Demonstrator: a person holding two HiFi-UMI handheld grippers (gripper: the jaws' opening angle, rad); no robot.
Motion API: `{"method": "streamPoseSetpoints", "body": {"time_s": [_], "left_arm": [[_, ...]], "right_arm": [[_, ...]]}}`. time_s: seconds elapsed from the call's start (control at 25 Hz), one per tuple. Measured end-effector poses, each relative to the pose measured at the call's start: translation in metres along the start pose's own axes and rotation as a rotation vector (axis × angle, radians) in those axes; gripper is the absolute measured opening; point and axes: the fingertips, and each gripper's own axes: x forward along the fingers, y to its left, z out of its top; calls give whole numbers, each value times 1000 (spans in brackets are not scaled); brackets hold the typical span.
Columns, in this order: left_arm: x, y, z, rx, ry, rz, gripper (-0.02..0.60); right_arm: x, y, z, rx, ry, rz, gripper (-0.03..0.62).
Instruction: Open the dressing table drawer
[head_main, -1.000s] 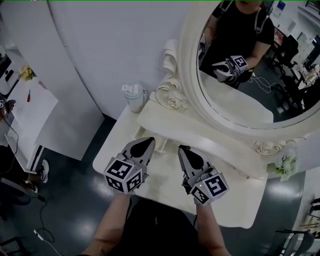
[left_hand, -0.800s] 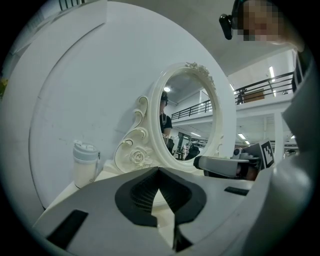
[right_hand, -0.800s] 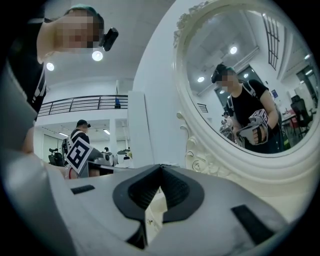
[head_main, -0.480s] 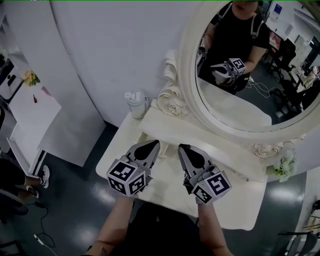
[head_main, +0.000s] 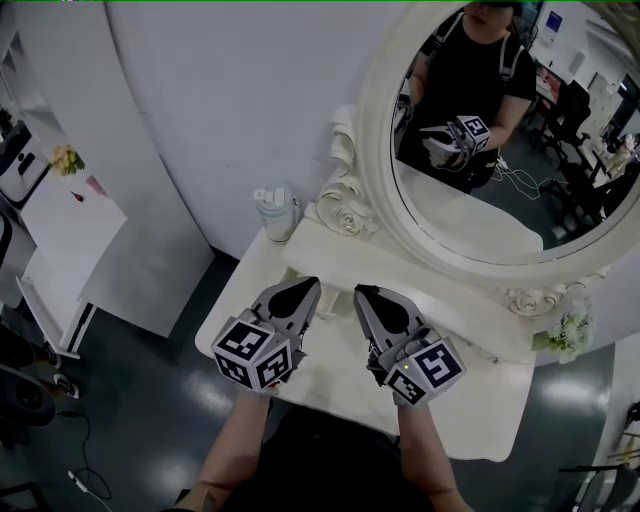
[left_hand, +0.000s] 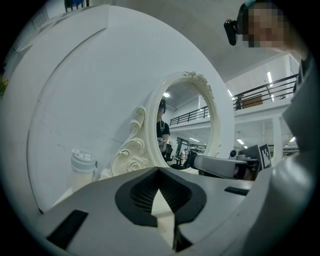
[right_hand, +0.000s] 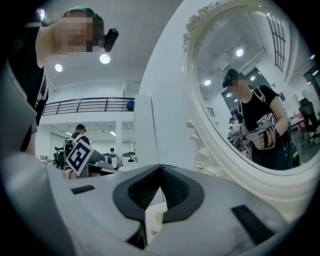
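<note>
Two hands hold the left hand-held gripper (head_main: 303, 288) and the right hand-held gripper (head_main: 364, 296) side by side over the white counter (head_main: 470, 420), jaws together. Past them stands a big round mirror (head_main: 480, 150). A white bottle (head_main: 277, 210) stands beyond the left one. Small flowers (head_main: 567, 330) sit far right of the right one.

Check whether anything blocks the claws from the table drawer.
Nothing visible does. The tabletop ahead of the left claw and right claw is bare; the bottle stands far left. The drawer front is hidden.

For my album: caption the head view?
Left gripper and right gripper, both shut, above cream dressing table with oval mirror.
</note>
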Motion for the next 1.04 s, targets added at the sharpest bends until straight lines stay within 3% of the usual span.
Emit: {"method": "streamPoseSetpoints", "body": {"time_s": [1.04], "left_arm": [[-23,14,4,-5,-7,40,0]], "right_arm": [[14,23,-6,8,12,60,3]]}}
